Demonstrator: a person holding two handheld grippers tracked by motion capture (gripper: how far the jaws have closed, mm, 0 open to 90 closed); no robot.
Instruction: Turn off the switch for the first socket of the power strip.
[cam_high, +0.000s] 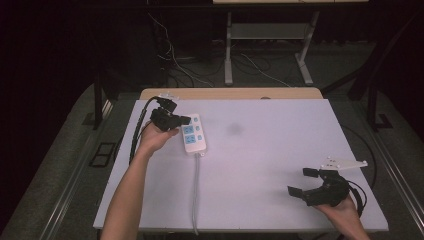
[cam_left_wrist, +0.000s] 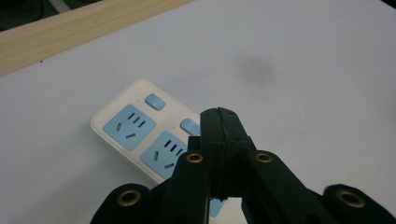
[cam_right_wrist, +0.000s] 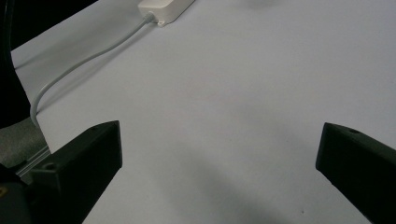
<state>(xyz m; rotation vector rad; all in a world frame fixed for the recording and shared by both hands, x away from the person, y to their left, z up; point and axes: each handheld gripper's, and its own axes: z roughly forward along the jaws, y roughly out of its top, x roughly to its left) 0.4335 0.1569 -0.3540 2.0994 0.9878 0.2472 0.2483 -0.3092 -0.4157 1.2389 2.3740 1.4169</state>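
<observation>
High view: white plastic power strip with blue sockets (cam_high: 193, 133) lies far left on the worktop (cam_high: 260, 150); rigid, light, smooth, so grip its long edges. My left fingers (cam_left_wrist: 219, 116) are closed empty above it, my right fingers (cam_right_wrist: 102, 149) spread wide.

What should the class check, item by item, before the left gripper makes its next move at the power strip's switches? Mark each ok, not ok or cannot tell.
1. Left gripper jaws shut, tip ready for pressing: ok.
2. Tip poised near a blue switch of the power strip: ok.
3. Tip touching that switch: cannot tell.
4. Strip lying flat on the white table, sockets up: ok.
5. Strip's cable running free toward the near edge: ok.
6. Right gripper open, empty, well away from the strip: ok.
</observation>
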